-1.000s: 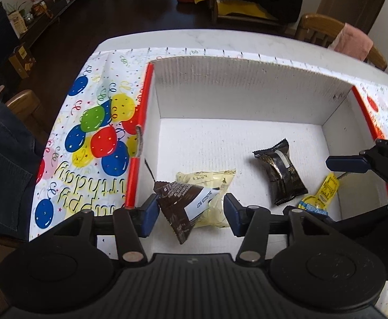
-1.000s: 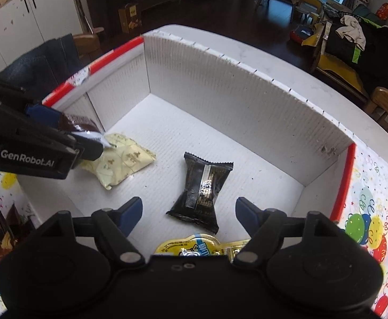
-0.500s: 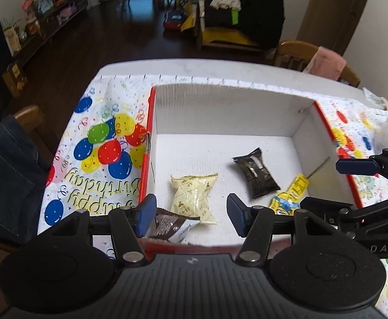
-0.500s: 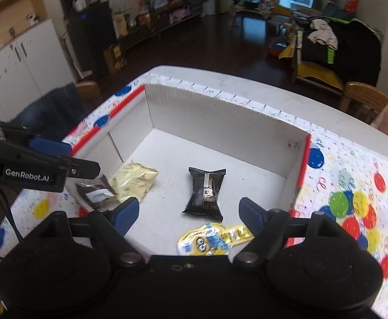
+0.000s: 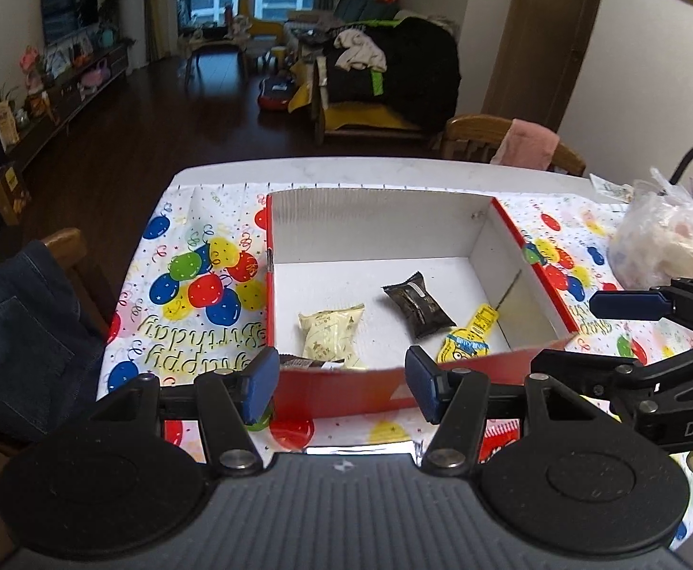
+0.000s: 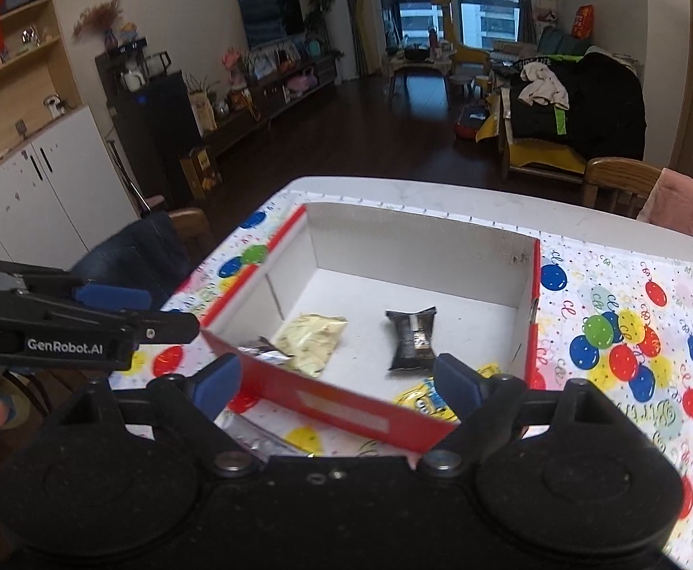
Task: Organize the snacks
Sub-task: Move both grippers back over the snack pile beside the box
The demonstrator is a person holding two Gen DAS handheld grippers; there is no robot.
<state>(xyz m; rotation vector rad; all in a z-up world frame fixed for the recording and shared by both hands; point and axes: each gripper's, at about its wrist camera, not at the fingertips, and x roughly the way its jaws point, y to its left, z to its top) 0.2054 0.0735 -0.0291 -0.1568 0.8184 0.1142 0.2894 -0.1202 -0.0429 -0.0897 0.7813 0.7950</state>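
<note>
Left gripper: the left gripper (image 5: 341,382) hangs in front of the near wall of the box, its blue pads about half spread with nothing between them; its jaws have just been opening a little.
Right gripper: the right gripper (image 6: 337,387) sits beside it with its pads set wide and empty; its jaws have just been opening.
Box: the shallow white cardboard box with red outer walls (image 5: 380,223) lies ahead of and below both grippers, on the balloon-printed birthday tablecloth (image 5: 194,285).
Snacks in the box: a pale yellow crinkled packet (image 5: 330,335) lies just beyond the left gripper's pads; a brown packet with a white label (image 5: 311,362) is tucked against the near wall, partly hidden by it; a black glossy wrapped bar (image 5: 418,304) lies further in and to the right; a yellow cartoon-printed sachet (image 5: 470,339) rests near the right wall.
Outside the box: a silvery foil wrapper (image 6: 256,432) lies on the cloth directly beneath the right gripper.
Stage, judged: the four packets look delivered; both grippers are free for the next pick.
Next step, judged: likely the foil wrapper.
How to do it well: drop onto it from above with the pads wide, close across its narrow side, lift clear of the red wall before crossing, and release over bare floor between the packets.
Risk: flat foil may slip from the pads.
</note>
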